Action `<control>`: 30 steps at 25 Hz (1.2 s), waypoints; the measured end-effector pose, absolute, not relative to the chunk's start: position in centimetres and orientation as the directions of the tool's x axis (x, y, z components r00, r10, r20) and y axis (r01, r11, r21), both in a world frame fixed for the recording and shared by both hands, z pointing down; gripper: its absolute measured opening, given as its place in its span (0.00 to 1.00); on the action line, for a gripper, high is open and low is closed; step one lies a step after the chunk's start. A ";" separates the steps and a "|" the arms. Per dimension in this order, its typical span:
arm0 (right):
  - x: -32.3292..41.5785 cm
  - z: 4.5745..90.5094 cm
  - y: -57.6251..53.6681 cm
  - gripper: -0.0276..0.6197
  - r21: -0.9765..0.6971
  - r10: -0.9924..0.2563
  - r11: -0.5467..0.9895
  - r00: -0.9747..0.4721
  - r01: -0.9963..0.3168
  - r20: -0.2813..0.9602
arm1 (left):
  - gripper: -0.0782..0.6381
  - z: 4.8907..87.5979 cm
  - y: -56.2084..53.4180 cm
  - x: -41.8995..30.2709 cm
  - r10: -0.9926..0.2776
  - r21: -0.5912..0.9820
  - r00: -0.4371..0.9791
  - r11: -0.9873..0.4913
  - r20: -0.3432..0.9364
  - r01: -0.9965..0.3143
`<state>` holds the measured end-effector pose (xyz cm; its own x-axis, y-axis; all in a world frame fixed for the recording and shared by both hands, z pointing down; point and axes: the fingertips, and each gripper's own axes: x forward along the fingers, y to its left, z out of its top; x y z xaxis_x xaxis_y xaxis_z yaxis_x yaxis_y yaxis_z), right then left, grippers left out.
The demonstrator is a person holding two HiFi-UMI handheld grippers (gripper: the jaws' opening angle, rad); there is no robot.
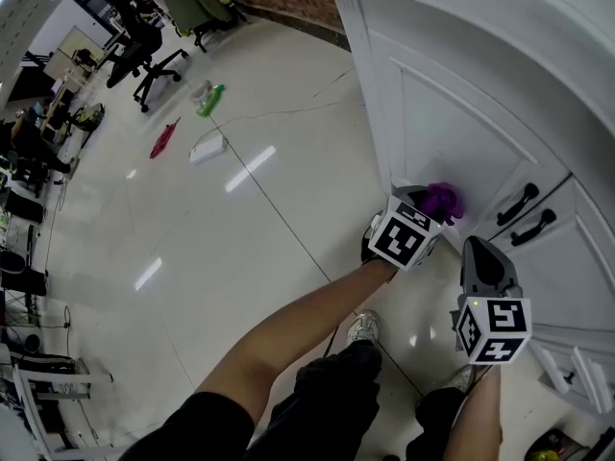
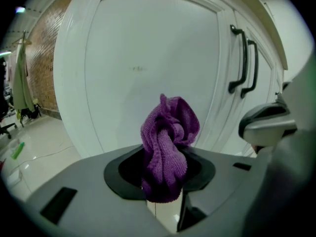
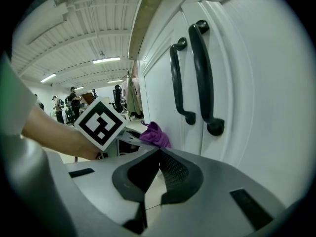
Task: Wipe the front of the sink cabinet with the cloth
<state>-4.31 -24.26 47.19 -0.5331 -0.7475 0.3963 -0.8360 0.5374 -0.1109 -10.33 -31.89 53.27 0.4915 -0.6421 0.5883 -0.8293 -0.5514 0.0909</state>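
A bunched purple cloth [image 2: 168, 142] sticks up from my left gripper [image 2: 165, 174], which is shut on it. In the head view the cloth [image 1: 443, 200] sits close against the white sink cabinet door [image 1: 452, 113], left of two black handles [image 1: 527, 214]. The left gripper [image 1: 423, 214] points at the door's lower panel [image 2: 148, 68]. My right gripper [image 3: 157, 157] is shut on nothing and hangs lower right [image 1: 478, 257], near the handles [image 3: 197, 78]. From there I see the cloth [image 3: 154, 135] and the left gripper's marker cube [image 3: 100, 122].
Glossy white floor [image 1: 221, 248] spreads to the left, with a green bottle [image 1: 211, 99], a red item [image 1: 163, 139] and a white pad [image 1: 208, 147] lying on it. Office chairs [image 1: 144, 51] stand far back. The person's legs and shoes [image 1: 362, 329] are below the grippers.
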 end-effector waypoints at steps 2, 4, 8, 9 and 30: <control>-4.4 46.8 -24.4 0.04 -0.116 -0.753 0.533 -0.533 -0.838 0.385 | 0.32 51.6 -31.9 -10.3 -0.652 0.080 0.495 -0.557 0.575 -0.826; -4.6 46.3 -24.5 0.04 -0.121 -0.759 0.531 -0.534 -0.839 0.372 | 0.32 49.9 -31.9 -10.2 -0.659 0.069 0.498 -0.562 0.564 -0.824; -5.1 45.5 -24.6 0.04 -0.115 -0.761 0.536 -0.538 -0.836 0.363 | 0.32 46.5 -32.3 -10.0 -0.684 0.060 0.508 -0.565 0.524 -0.823; -5.2 45.4 -24.5 0.04 -0.108 -0.759 0.541 -0.539 -0.834 0.366 | 0.32 45.8 -32.2 -10.1 -0.688 0.060 0.509 -0.564 0.517 -0.823; -5.1 43.7 -22.9 0.04 -0.120 -0.766 0.544 -0.550 -0.830 0.332 | 0.32 30.6 -32.1 -9.6 -0.757 -0.035 0.522 -0.579 0.394 -0.814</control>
